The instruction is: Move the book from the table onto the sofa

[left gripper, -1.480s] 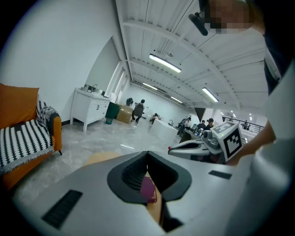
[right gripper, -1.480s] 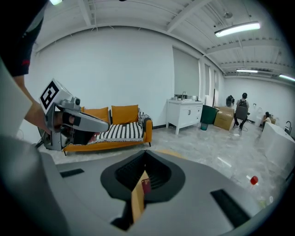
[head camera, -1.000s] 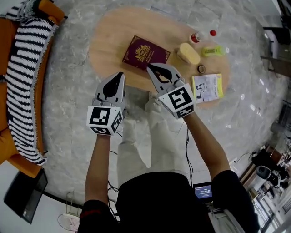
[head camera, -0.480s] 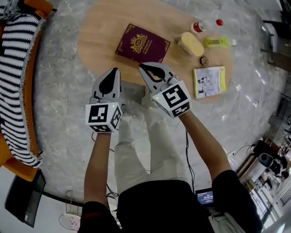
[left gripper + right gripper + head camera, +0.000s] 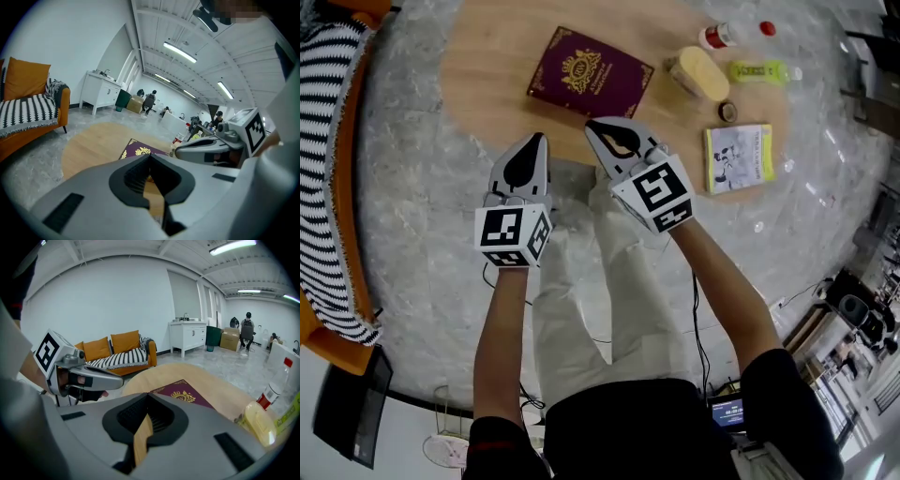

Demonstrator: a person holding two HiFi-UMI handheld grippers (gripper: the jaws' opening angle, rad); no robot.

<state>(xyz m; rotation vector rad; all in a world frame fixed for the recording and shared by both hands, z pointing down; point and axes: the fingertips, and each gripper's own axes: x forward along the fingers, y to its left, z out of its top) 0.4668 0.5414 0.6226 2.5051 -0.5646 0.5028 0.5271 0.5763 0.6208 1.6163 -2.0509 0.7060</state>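
A maroon book (image 5: 590,73) with a gold crest lies flat on the oval wooden table (image 5: 487,66); it also shows in the left gripper view (image 5: 137,149) and the right gripper view (image 5: 187,396). My left gripper (image 5: 538,141) is shut and empty, hovering by the table's near edge, short of the book. My right gripper (image 5: 593,126) is shut and empty too, its tips just over the table edge below the book. The orange sofa (image 5: 333,169) with a striped throw sits at far left, also seen in the right gripper view (image 5: 117,355).
On the table's right side lie a yellow sponge-like block (image 5: 699,73), a small yellow booklet (image 5: 739,157), a green tube (image 5: 759,70), a red-capped bottle (image 5: 717,36) and a small ring (image 5: 727,112). White cabinets (image 5: 187,336) and people stand far off.
Both grippers have come down toward the table's near edge, still shut. The view has shifted, so the table and book sit higher in the head view. The book has not moved.
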